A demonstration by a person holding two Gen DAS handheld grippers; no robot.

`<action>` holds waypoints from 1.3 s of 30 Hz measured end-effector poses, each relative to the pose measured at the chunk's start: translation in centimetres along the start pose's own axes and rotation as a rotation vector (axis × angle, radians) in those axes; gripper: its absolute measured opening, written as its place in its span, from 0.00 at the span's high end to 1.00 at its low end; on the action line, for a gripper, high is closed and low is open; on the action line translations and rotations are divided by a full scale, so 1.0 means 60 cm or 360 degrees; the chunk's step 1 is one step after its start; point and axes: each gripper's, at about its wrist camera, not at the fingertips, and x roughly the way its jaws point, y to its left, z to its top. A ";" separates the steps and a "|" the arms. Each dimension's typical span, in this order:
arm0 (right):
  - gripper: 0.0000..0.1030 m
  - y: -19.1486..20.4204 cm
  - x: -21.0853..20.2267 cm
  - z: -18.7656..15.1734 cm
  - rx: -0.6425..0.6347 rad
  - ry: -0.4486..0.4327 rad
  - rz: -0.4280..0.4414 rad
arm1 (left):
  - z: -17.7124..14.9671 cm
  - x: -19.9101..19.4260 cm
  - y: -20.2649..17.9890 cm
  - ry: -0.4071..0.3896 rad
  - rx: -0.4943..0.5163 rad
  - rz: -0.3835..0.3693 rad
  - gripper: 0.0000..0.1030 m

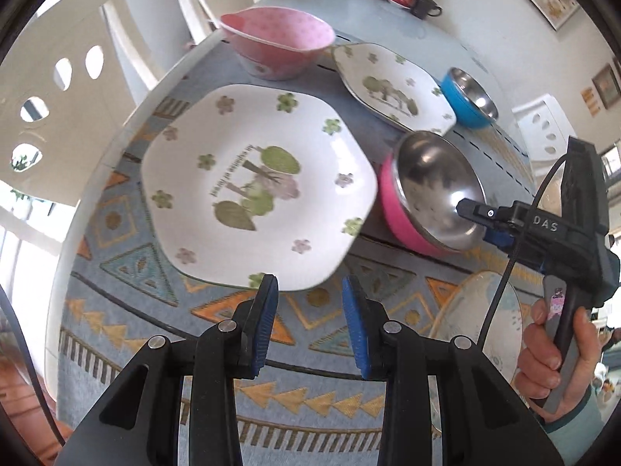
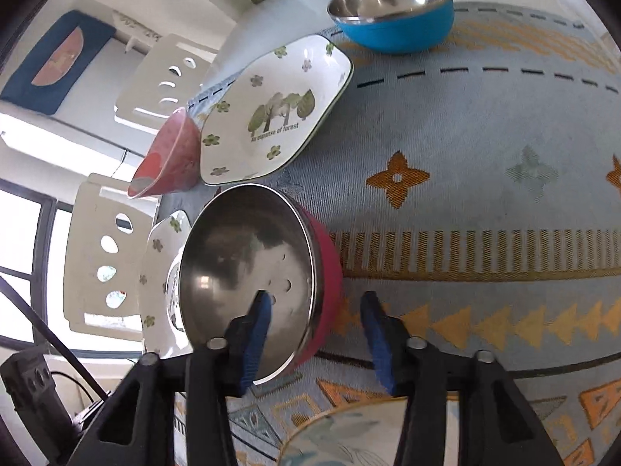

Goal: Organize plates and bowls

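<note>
Left gripper (image 1: 309, 283) is seen with jaws apart and nothing between the blue pads (image 1: 268, 322); its tips sit just off the near rim of a hexagonal flowered plate (image 1: 256, 182), contact not discernible. That plate is blurred and appears tilted, near the table's left edge.

Right gripper (image 2: 316, 303) is also spread: one finger (image 2: 262, 310) is inside the steel-lined pink bowl (image 2: 248, 268), the other outside the pink wall with a clear gap, so the rim is straddled but not clamped. The bowl is tilted, its opening turned toward the camera. In the left wrist view the same bowl (image 1: 434, 186) is beside the plate's right side, with the right tool reaching into it and a hand (image 1: 555, 353) on its handle.

Toward the far edge of the patterned tablecloth (image 2: 485, 178) are noted: a second flowered plate (image 2: 271, 112), a pink dotted bowl (image 1: 279, 39) next to it, and a blue steel-lined bowl (image 2: 392, 11) upright. A pale round plate (image 2: 349, 439) is at the near edge, partly under the right gripper.
</note>
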 end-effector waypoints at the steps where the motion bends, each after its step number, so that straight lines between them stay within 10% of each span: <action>1: 0.65 0.000 0.008 0.001 0.0008 0.0012 -0.0019 | 0.001 0.000 0.003 0.0000 -0.0007 0.0001 0.69; 10: 0.87 -0.016 0.001 0.020 0.0076 -0.0045 -0.0067 | 0.009 0.004 0.003 -0.0008 -0.0018 0.0002 0.69; 31: 0.88 -0.267 -0.177 0.126 0.0603 -0.0526 -0.0513 | 0.049 0.012 0.012 -0.0026 -0.0036 0.0037 0.69; 39: 0.88 -0.242 -0.193 0.127 0.0404 -0.0504 -0.0651 | 0.074 0.005 0.087 -0.0022 -0.0146 0.0073 0.67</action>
